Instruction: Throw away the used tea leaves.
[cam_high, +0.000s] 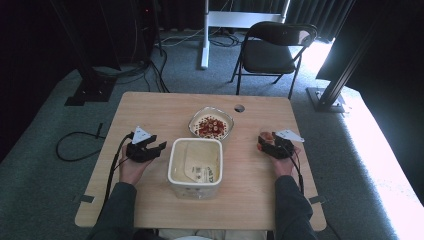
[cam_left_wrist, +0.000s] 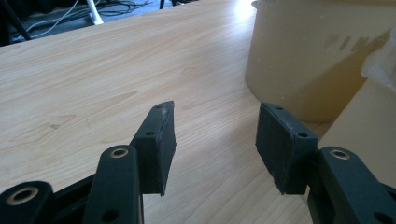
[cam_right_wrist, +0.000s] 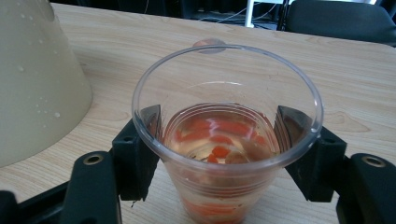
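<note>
My right gripper (cam_right_wrist: 219, 126) is shut on a clear plastic cup (cam_right_wrist: 224, 84) that stands upright on the table and holds orange-red pieces in a little liquid. In the high view the cup (cam_high: 266, 136) is at the table's right side, at the right gripper (cam_high: 268, 143). My left gripper (cam_high: 156, 147) stands open just left of a cream tub (cam_high: 172, 165) at the table's middle. In the left gripper view the left gripper (cam_left_wrist: 215, 121) has nothing between its pads, and the tub (cam_left_wrist: 303, 60) rises just beyond at the right.
A glass bowl (cam_high: 192, 122) with red and pale pieces sits behind the tub. A flat packet (cam_high: 200, 162) lies inside the tub. The wooden table (cam_high: 150, 110) has a small hole (cam_high: 239, 108) near its far edge. A folding chair (cam_high: 272, 50) stands beyond.
</note>
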